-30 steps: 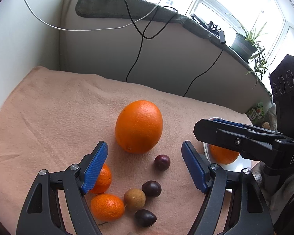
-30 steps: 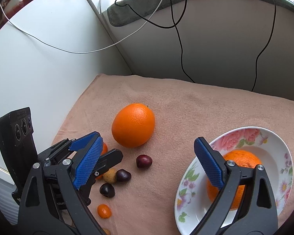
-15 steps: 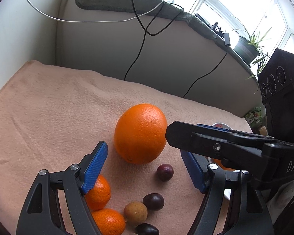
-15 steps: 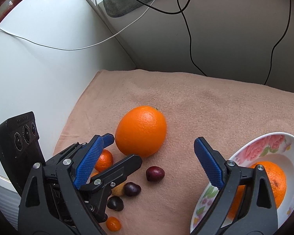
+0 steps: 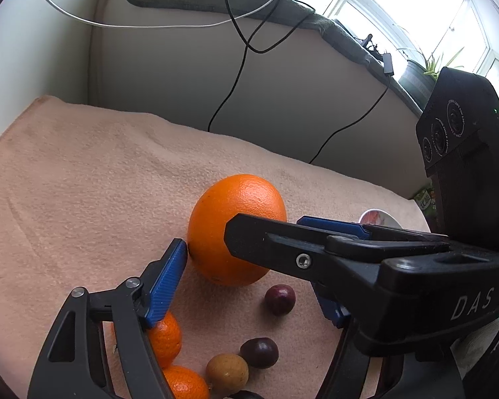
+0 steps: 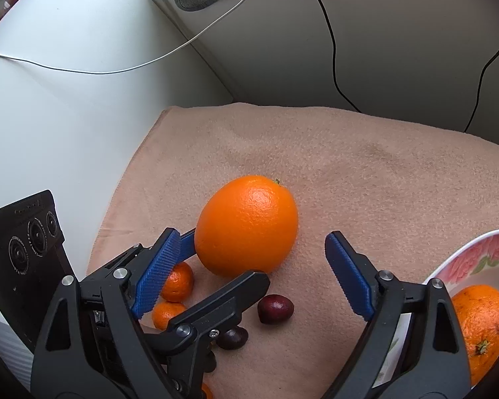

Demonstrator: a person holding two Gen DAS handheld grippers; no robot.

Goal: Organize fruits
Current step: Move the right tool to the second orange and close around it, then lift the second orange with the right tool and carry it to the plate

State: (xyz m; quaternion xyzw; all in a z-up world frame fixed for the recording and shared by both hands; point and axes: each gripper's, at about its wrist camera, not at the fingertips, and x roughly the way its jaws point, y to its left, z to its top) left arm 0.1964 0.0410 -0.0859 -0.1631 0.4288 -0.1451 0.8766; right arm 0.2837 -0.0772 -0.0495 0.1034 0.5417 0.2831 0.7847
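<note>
Orange fruit (image 6: 246, 224) sits between both gaping tools (unheld).

Left gripper (image 5: 249, 282) and right gripper (image 6: 249, 272), crossing, jaws just narrowing.

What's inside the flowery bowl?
One orange sits inside the bowl. The right gripper's black finger covers part of the bowl, and the picture's edge cuts off the rest, so anything else in there can't be seen.

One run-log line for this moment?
left claw: closing, empty | right claw: closing, empty | both nearing big orange | bowl: one orange
</note>
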